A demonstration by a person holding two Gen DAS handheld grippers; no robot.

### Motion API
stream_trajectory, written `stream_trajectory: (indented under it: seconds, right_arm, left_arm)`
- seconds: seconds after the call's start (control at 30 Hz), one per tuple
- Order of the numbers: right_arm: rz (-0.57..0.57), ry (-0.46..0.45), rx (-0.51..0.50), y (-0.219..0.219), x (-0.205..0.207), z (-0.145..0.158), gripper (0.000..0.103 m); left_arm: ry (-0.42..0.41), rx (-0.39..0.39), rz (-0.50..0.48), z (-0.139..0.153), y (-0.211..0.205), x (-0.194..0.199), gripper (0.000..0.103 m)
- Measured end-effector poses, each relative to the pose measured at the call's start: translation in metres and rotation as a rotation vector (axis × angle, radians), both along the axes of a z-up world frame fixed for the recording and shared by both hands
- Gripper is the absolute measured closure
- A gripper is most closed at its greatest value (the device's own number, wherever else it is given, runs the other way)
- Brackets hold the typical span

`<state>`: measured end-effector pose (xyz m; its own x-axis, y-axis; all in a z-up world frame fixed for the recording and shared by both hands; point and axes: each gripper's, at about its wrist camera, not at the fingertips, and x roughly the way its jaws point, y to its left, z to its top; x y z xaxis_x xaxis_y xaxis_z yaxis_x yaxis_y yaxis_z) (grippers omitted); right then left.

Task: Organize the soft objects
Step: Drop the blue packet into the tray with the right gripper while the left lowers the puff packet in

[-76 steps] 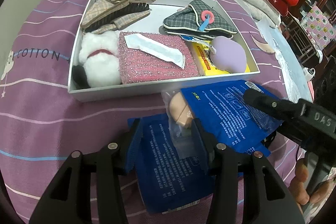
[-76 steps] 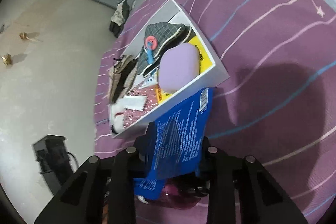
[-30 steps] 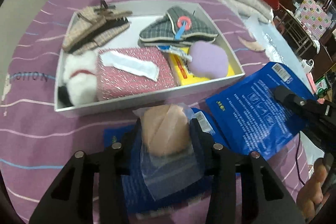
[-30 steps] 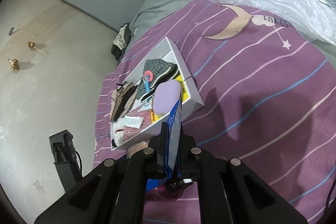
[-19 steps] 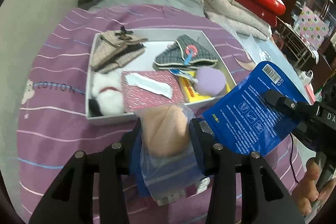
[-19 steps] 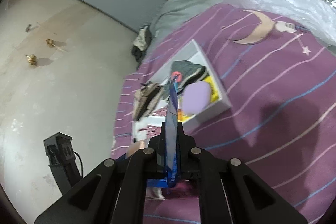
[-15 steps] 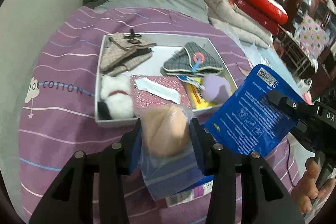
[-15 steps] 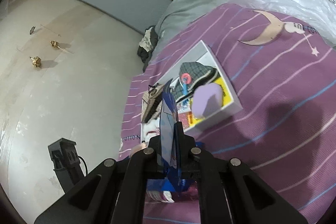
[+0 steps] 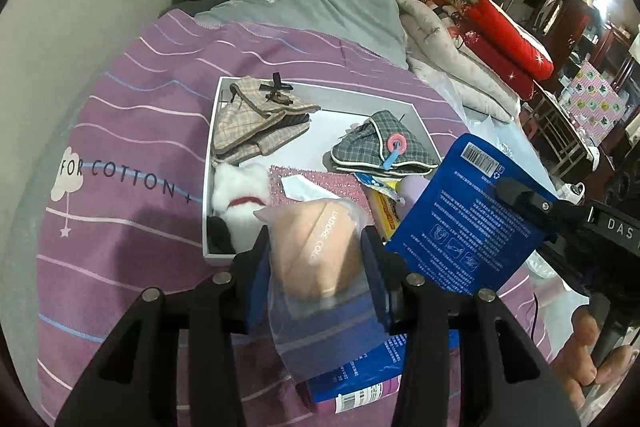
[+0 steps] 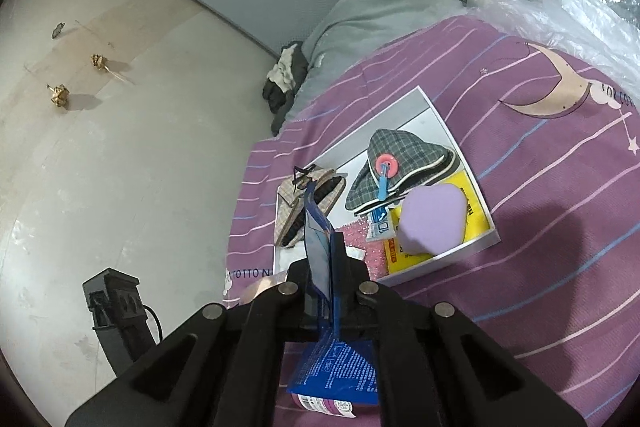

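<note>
**Both tools loaded, white box just ahead**

The purple bed (image 9: 132, 131) carries the white box (image 9: 209, 163), my landmark. The blue pouch (image 9: 468, 227) hangs lifted at the box's near right corner, pinched edge-on by the right tool (image 10: 332, 291). The left tool (image 9: 316, 255) clamps a beige pad in a clear bag (image 9: 316, 247), raised just short of the box's near wall, long axis pointing into the box. The left seems nearer; its drop likely comes first.

Blue pouch (image 9: 466, 223) hides purple sponge (image 9: 412, 187), tray's (image 9: 212, 131) corner.
</note>
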<state>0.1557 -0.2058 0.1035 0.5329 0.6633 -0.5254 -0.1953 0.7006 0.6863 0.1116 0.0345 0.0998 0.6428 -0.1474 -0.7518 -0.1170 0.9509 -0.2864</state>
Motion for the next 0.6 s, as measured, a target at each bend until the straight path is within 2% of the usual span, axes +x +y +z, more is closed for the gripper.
stream_trajectory:
  seconds: [0.13,0.37,0.6]
  right_arm:
    - [-0.013,-0.023,-0.015,0.001,0.003,0.014,0.102]
    - [-0.014,-0.056,0.034,0.012,0.031,0.04,0.102]
    - [0.004,0.009,0.092,0.049,0.076,0.022,0.102]
  left_arm:
    - [-0.002,-0.012,-0.002,0.001,0.005,0.005,0.058]
    - [0.026,-0.024,-0.003,-0.008,0.011,0.023,0.058]
    - [0.051,-0.01,-0.006,-0.022,0.01,0.044,0.058]
